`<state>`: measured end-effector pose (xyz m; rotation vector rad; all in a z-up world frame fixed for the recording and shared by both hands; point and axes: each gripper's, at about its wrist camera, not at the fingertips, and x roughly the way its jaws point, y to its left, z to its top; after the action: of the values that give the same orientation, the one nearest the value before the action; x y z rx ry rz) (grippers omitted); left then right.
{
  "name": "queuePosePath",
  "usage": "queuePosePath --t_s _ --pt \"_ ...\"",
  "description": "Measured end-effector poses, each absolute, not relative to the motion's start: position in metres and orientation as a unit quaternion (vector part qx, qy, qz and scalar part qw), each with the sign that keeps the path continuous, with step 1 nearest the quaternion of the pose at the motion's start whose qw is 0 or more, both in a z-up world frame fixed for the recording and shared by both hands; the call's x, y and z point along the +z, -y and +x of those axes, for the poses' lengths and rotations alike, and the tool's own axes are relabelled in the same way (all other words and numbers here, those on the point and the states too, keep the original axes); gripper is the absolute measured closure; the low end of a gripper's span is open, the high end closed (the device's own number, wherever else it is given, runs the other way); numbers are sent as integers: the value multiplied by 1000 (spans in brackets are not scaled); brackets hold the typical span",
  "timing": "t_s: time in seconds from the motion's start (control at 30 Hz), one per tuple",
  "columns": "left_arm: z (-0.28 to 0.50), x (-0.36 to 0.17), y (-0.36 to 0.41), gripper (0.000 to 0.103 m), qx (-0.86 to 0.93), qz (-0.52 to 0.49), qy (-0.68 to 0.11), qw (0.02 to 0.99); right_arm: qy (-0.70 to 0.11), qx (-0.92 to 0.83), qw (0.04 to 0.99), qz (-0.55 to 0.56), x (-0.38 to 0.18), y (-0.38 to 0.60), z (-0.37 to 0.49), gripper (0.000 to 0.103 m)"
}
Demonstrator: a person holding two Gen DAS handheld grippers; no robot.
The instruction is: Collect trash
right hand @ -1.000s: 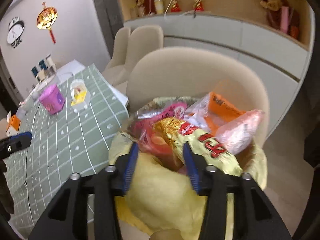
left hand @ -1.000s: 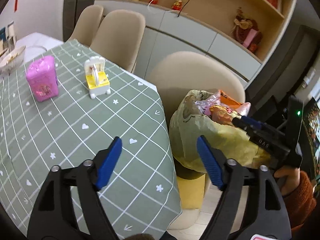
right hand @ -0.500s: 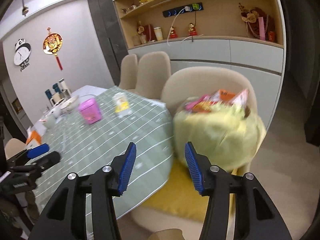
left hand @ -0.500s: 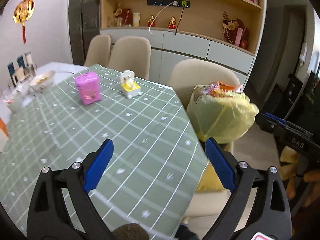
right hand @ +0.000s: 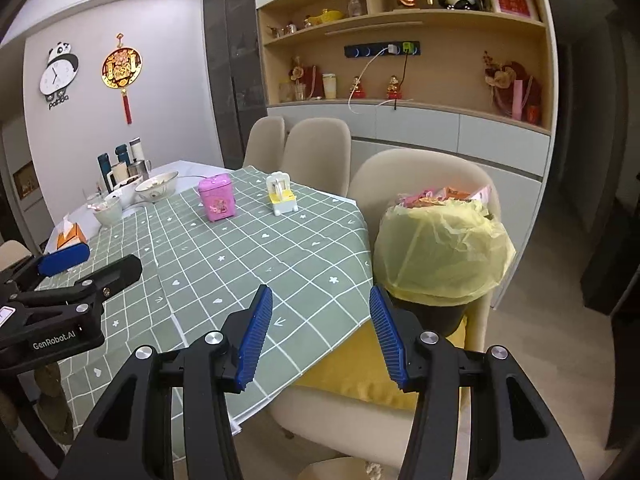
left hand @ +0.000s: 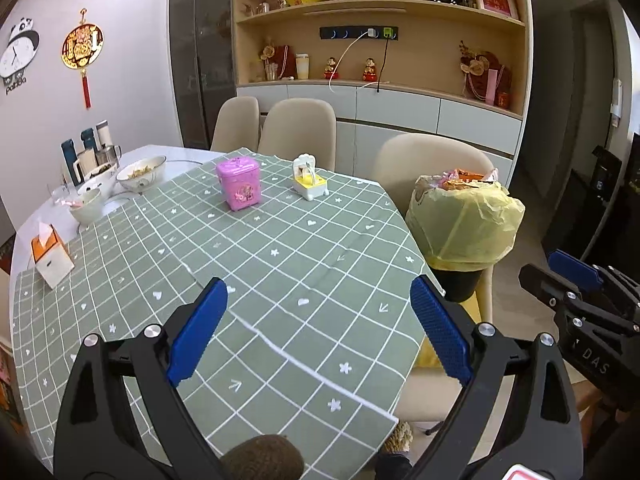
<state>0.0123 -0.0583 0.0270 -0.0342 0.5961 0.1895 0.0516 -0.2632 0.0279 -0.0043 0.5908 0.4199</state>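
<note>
Table [left hand: 280, 264] in middle, cloth [left hand: 120, 280] on top. Toy box [left hand: 239, 185] and small toy [left hand: 309, 178] side by side near far edge. Bowls [left hand: 141, 168] and bottles [left hand: 86, 148] at far left. Tissue box [left hand: 50, 254] left, near edge. Chair [right hand: 424, 184] right of table; full bin [right hand: 442, 252] on seat.

Both grippers have drawn back from the trash bin [right hand: 440, 248], which a second ago filled the right wrist frame and now sits small at centre right. The right gripper [right hand: 320, 328] no longer reaches into its wrappers. The left gripper [left hand: 316, 328] has just been opening wider, nothing between its jaws.
</note>
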Motion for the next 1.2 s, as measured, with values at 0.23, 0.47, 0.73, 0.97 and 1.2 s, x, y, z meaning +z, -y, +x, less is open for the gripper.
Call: queuePosePath --t_s 0.23,0.47,0.73,0.97,1.2 --pt "-2 31 57 15 94 -20 -286 953 -284 204 937 3 33 264 43 55" --pt "-3 34 61 15 93 -14 -279 956 -282 205 937 4 35 265 43 55" --pt "-5 35 63 15 92 -11 -276 957 -285 206 936 5 36 264 45 55" --pt "-3 34 64 15 87 -9 -278 957 -286 204 936 7 37 266 45 55" --pt "-2 33 63 15 84 -9 -279 957 -286 202 937 7 37 266 45 55"
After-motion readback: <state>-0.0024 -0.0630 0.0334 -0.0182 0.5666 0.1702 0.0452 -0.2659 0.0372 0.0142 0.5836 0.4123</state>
